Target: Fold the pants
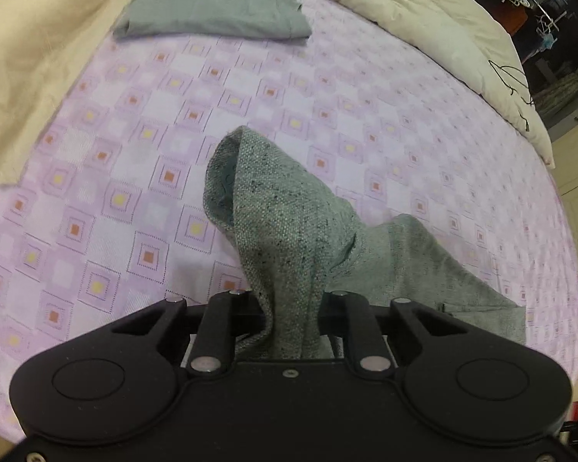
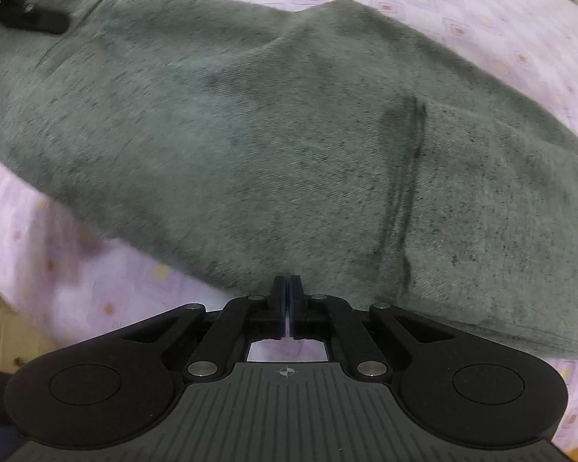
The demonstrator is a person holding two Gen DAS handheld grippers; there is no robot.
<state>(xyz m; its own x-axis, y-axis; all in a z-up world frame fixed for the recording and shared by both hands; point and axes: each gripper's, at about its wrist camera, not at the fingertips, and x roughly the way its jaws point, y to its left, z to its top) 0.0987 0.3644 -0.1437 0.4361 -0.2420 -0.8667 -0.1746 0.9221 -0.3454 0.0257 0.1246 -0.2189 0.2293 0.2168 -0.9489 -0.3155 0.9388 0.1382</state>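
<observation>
Gathered in my left claw (image 1: 293, 308) is a bunch of the grey pants (image 1: 289, 231); its jaws are clamped on the cloth, which rises ahead of it and trails off to its right onto the bed (image 1: 135, 154). Far beyond it lies a folded grey garment (image 1: 215, 11), beside a cream duvet (image 1: 424, 19). My right claw (image 2: 288, 288) is clenched tight with nothing between its jaws, tips at the pants' near edge.

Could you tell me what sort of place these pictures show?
Most likely a bedroom: a bed under a lilac checked bedsheet, a rumpled cream duvet at its far edge, and a folded grey-green garment lying on it.
</observation>
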